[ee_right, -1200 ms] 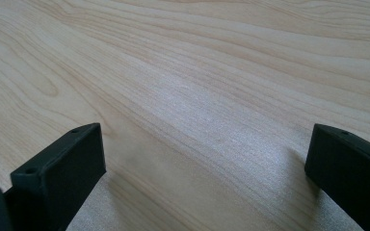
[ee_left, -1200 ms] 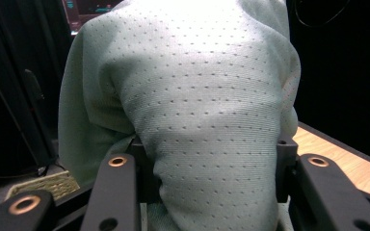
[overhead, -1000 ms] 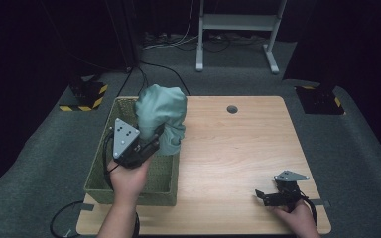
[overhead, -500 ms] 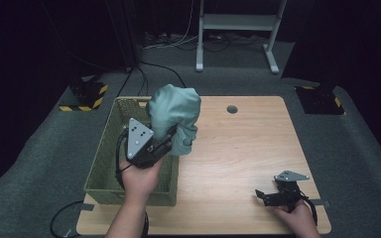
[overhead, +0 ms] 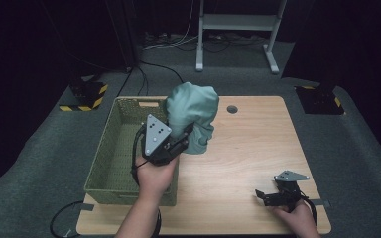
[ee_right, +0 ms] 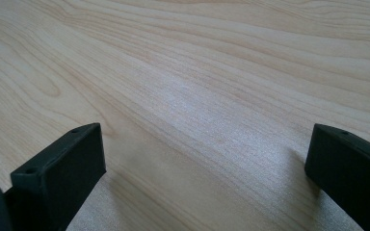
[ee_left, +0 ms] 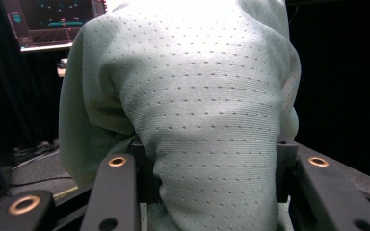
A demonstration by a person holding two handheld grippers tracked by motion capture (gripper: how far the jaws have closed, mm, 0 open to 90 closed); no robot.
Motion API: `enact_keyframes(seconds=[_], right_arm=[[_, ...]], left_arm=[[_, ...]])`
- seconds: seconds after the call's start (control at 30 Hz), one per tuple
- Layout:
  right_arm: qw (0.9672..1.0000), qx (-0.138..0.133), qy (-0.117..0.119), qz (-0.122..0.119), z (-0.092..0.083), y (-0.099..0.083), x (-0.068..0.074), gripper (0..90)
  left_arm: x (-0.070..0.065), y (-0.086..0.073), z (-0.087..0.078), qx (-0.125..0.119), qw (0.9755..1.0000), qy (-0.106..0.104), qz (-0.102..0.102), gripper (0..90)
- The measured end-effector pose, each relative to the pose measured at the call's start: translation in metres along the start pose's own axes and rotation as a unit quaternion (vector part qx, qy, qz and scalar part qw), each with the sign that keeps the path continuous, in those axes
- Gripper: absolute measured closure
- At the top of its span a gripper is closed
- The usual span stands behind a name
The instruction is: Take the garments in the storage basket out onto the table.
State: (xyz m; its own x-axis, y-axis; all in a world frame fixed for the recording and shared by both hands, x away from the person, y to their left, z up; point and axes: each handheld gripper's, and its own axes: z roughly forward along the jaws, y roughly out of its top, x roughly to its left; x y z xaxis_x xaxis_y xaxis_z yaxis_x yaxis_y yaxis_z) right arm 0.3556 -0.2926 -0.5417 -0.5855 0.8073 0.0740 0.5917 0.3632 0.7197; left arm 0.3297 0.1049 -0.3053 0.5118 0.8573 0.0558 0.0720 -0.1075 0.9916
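Dark walls and a grey carpet floor go all around a wooden table. On the left part of the table sits a green woven basket. Its walls have little holes, and one short wall has a handle slot. As far as the high view shows, nothing lies on its bare bottom, but a hand and the left gripper cover part of it.

That left gripper is up above the right edge of the basket. Its jaws are squeezed tight on a soft mint-green cloth. The cloth is bunched up like a puffy ball and sticks up above the gripper, over the spot where the basket meets the bare table. It hangs in the air and does not lie on the wood. In the left gripper view, the cloth has tiny dots all over and is pinched between the two black jaws.

Near the front right corner of the table, the right gripper rests low, far from the cloth. Its jaws are wide apart, with bare wood between them.

At the back of the table is a small round hole. Behind the table stands a white metal frame, and cables lie on the floor. Yellow and black striped tape marks a dark block on the left.
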Motion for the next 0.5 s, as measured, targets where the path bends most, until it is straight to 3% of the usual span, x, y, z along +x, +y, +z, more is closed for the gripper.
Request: enact_keyframes(seconds=[0.5], right_arm=[[1.0000,0.000,0.000,0.000,0.000,0.000,0.000,0.1]], left_arm=[[-0.021,0.006,0.020,-0.005,0.9996,-0.027,-0.003,53.7]])
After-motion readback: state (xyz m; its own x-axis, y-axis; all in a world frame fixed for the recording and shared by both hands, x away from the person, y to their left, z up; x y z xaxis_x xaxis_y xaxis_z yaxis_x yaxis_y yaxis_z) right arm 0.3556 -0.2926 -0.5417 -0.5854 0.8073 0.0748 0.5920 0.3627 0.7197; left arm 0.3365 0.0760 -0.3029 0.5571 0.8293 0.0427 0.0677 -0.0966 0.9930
